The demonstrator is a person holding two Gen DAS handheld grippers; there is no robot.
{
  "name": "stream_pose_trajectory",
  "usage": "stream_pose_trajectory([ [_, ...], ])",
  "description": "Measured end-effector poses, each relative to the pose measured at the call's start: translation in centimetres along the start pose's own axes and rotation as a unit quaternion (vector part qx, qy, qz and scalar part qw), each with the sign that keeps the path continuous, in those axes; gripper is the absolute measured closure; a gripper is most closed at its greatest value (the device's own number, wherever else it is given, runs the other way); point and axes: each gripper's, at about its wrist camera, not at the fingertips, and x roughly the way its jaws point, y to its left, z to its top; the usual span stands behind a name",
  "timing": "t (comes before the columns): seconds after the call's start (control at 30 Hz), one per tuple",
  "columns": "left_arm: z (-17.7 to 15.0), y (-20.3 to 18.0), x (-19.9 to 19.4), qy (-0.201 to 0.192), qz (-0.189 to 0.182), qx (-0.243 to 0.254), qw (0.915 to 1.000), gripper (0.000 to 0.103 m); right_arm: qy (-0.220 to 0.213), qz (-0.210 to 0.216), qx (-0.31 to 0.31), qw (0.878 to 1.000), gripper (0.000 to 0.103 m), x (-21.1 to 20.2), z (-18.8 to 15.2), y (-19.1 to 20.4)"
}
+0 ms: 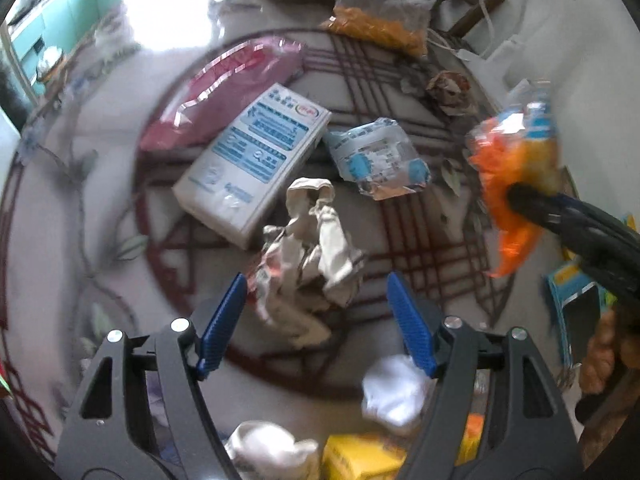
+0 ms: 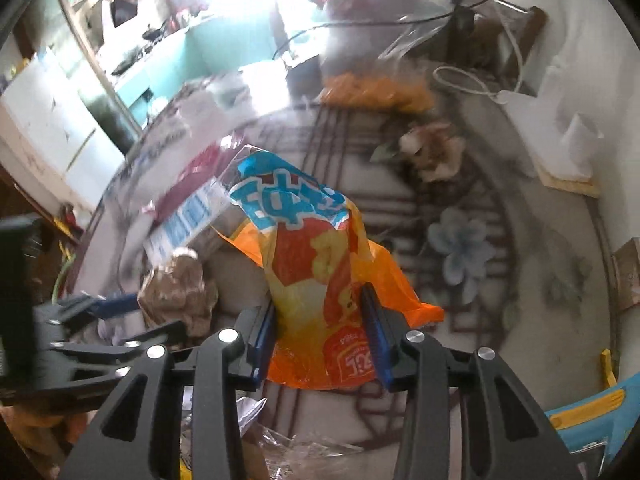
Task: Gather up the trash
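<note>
My right gripper is shut on an orange snack wrapper with a blue top and holds it above the table; it also shows at the right of the left wrist view. My left gripper is open, its blue fingers on either side of a crumpled beige paper wad on the table. Beyond the wad lie a white and blue carton, a crumpled blue and white wrapper and a pink plastic bag.
A round table with a floral, dark-lined cloth carries the litter. A clear bag of orange snacks and a brown crumpled wrapper lie at the far side. White tissue and a yellow box lie below my left gripper.
</note>
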Motion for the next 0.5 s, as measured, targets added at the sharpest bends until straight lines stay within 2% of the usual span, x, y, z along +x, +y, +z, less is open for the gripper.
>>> stream_pose_trajectory([
  [0.1, 0.5, -0.1, 1.0, -0.001, 0.005, -0.005, 1.0000, 0.034, 0.003, 0.002, 0.007, 1.000, 0.063, 0.0, 0.2, -0.5],
  [0.13, 0.6, -0.2, 1.2, -0.003, 0.006, 0.001, 1.0000, 0.042, 0.005, 0.003, 0.009, 1.000, 0.063, 0.1, 0.1, -0.6],
  [0.2, 0.7, 0.0, 1.2, -0.007, 0.005, 0.001, 1.0000, 0.044, 0.010, 0.007, 0.012, 1.000, 0.063, 0.6, 0.3, -1.0],
  [0.33, 1.0, 0.6, 0.7, -0.017, -0.011, -0.007, 0.9998, 0.055, 0.013, 0.013, 0.016, 1.000, 0.063, 0.9, 0.3, -0.4],
  [0.5, 1.0, 0.8, -1.7, -0.042, -0.011, 0.000, 0.9991, 0.057, 0.002, 0.019, 0.010, 1.000, 0.063, 0.1, 0.6, 0.9],
])
